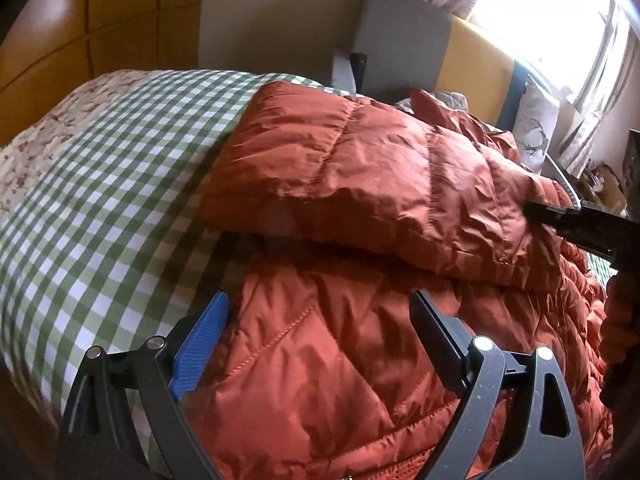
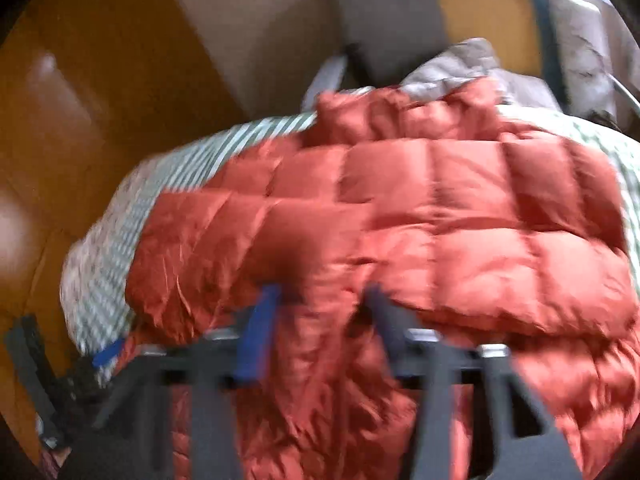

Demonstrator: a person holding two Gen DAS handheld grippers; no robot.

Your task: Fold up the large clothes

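You are working over a bed covered with a green-and-white checked sheet [image 1: 100, 168], with a floral cover [image 1: 36, 148] at its far left edge and an orange padded headboard [image 1: 100, 20] behind it. A bright window [image 1: 560, 12] with curtains sits at the far right.

The rust-red quilted jacket [image 1: 360, 168] lies across the right half of the bed, one padded section folded over on top of the lower layer, which spreads toward you. A grey garment [image 2: 452, 68] shows just beyond the jacket's far edge.

Your left gripper [image 1: 320, 320] hovers over the near part of the jacket with its blue pad [image 1: 204, 340] and black finger set wide apart, nothing between them.

Your right gripper [image 2: 320, 300] sits at the near edge of the folded section. In its own blurred view the fingers stand moderately apart with red fabric between them; you cannot tell whether they are actually pinching it. From the left wrist view, the right gripper's dark body comes in from the right and rests against the jacket's right side.
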